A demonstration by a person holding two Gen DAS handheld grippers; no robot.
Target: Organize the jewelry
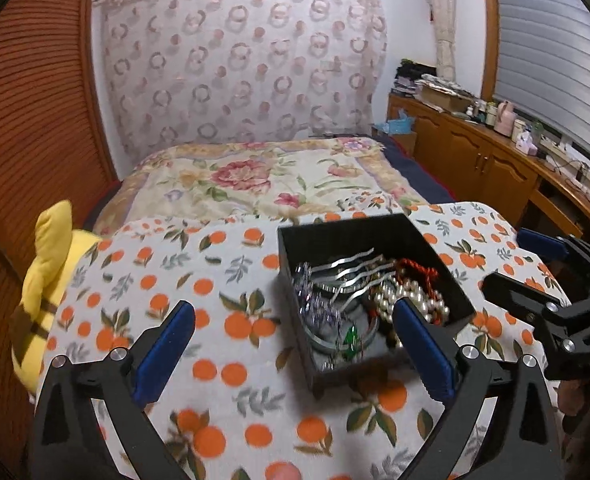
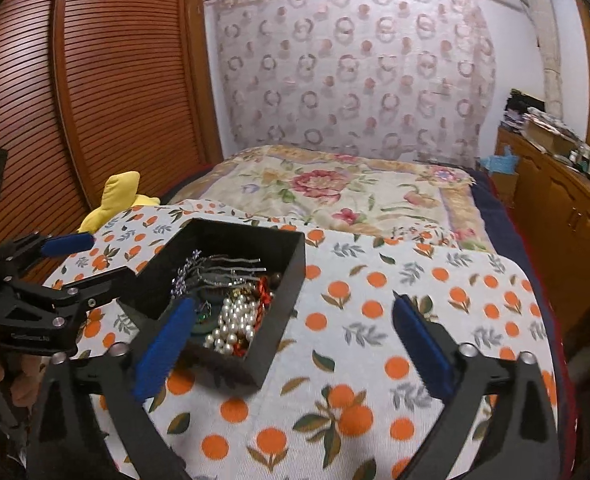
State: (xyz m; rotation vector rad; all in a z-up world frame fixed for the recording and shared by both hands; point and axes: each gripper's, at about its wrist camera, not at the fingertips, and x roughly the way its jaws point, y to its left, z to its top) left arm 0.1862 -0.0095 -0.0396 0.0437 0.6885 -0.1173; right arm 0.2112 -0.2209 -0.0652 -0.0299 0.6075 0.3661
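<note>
A black open box point(image 1: 411, 236) sits on a table with an orange-print cloth point(image 1: 215, 280); it also shows in the right wrist view point(image 2: 279, 312). It holds a pearl strand point(image 1: 419, 300), silver hair combs point(image 1: 347, 270), a red cord point(image 1: 419, 270), a silver bangle and a green piece. The pearls point(image 2: 233, 320) and combs point(image 2: 223, 268) show in the right wrist view too. My left gripper point(image 1: 295, 322) is open just in front of the box, its right finger over the near right corner. My right gripper point(image 2: 295, 316) is open and empty, its left finger at the box's near edge.
A yellow plush toy point(image 1: 47, 264) lies off the table's left edge. A bed with a floral quilt point(image 1: 263, 180) lies beyond the table. A wooden cabinet point(image 1: 495, 160) with clutter runs along the right. A slatted wooden door point(image 2: 95, 80) stands at left.
</note>
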